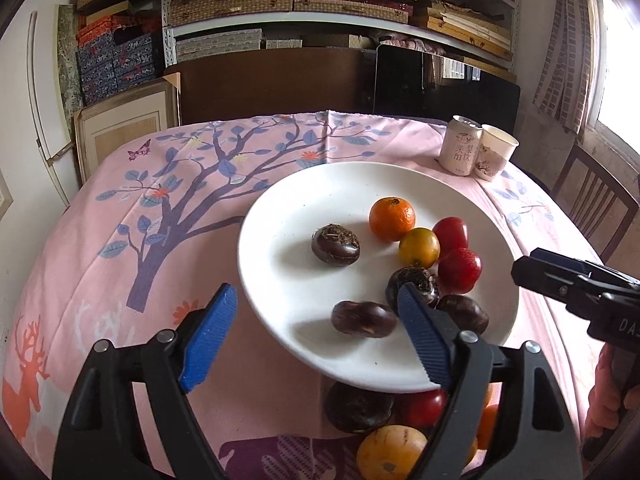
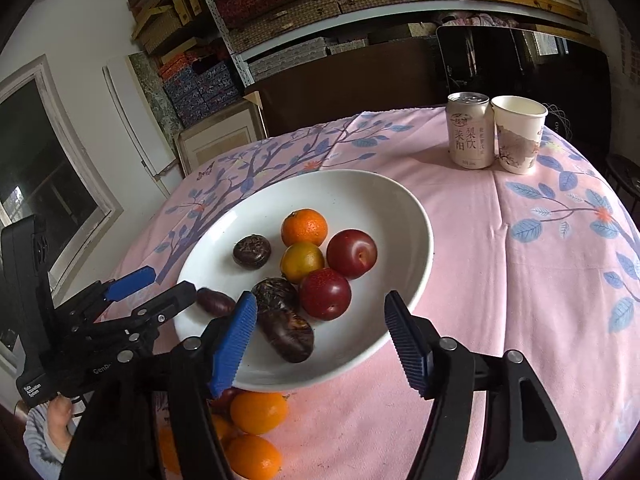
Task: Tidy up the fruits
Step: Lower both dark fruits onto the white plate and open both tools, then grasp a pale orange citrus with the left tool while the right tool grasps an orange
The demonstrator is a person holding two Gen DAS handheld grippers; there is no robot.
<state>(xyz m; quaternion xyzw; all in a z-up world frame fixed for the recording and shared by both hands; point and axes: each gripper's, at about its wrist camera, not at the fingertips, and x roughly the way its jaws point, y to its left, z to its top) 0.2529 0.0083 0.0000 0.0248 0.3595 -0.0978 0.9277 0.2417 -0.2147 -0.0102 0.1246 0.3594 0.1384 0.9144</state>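
Observation:
A white plate point(image 1: 304, 208) point(image 2: 360, 192) on the pink cloth holds an orange mandarin point(image 1: 391, 219) point(image 2: 304, 227), a yellow-orange fruit point(image 1: 419, 247) point(image 2: 301, 261), two red plums point(image 1: 459, 270) point(image 2: 325, 293), and several dark water chestnuts point(image 1: 335, 245) point(image 2: 251, 251). My left gripper point(image 1: 316, 336) point(image 2: 158, 284) is open over the plate's near-left rim, a chestnut point(image 1: 364, 319) lying between its fingers. My right gripper point(image 2: 320, 344) is open and empty over the plate's near rim; its body shows in the left wrist view point(image 1: 576, 284). More loose fruit point(image 1: 390, 452) point(image 2: 258, 412) lies on the cloth below the plate.
A drink can point(image 1: 460, 146) point(image 2: 470, 130) and a paper cup point(image 1: 496, 152) point(image 2: 518, 134) stand together at the far right of the table. Shelves of boxes stand behind the table. A wooden chair point(image 1: 596, 200) stands at the right.

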